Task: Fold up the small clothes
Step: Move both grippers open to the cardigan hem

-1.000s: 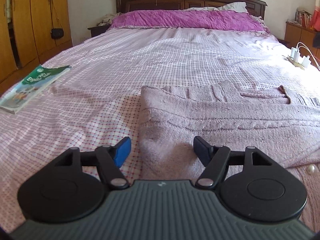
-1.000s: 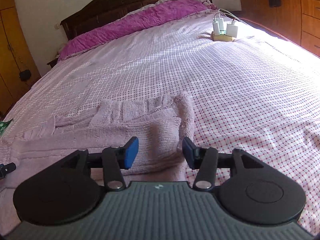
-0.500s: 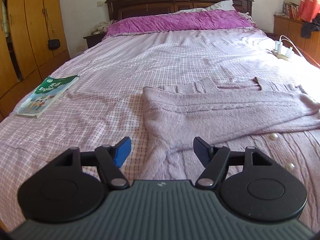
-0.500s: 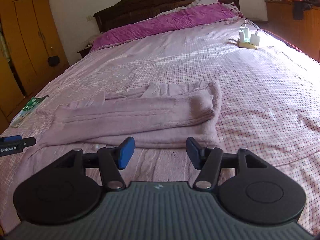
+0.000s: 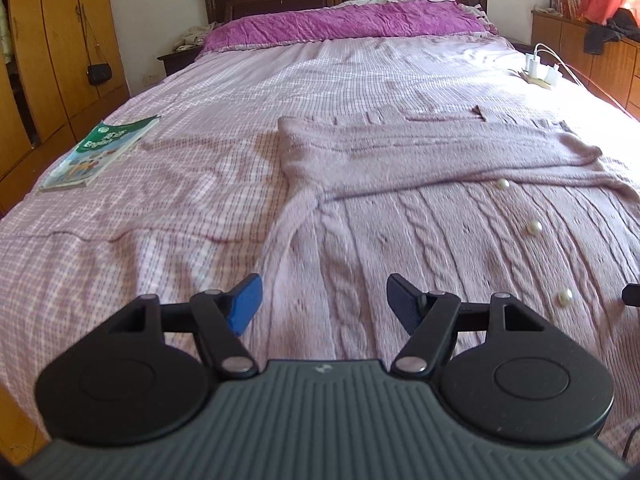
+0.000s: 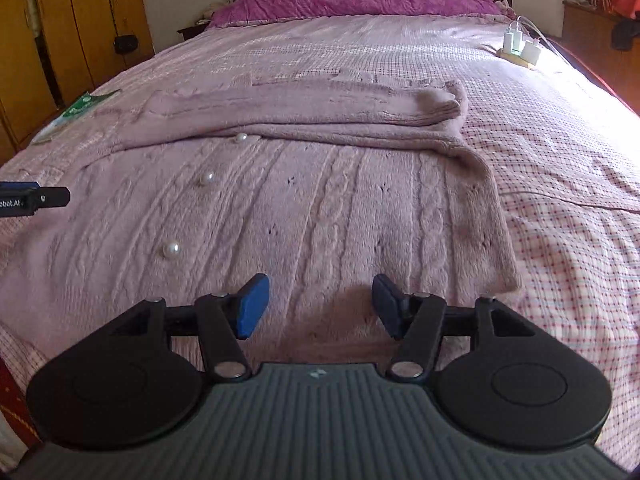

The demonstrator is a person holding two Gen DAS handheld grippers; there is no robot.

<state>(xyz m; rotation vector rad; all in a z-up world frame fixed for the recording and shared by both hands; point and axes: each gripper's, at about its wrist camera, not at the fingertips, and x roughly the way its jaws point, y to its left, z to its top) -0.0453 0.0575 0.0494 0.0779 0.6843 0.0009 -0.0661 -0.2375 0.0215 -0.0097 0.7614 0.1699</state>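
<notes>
A pale pink cable-knit cardigan with pearl buttons lies flat on the bed. Its sleeves are folded across the upper part in a band. My left gripper hangs open over the cardigan's near left hem, blue pads wide apart, nothing between them. Over the near right part of the hem my right gripper is open too and holds nothing. The left gripper's tip shows at the left edge of the right wrist view.
The bed has a pink checked sheet and a purple pillow by the dark headboard. A green book lies on the left side. Chargers on a power strip sit at the right. Wooden wardrobes stand left, cabinets right.
Both grippers have pulled back toward the foot of the bed and away from the folded sleeves, so the cardigan's body and buttons have come into view. Both stay open.
</notes>
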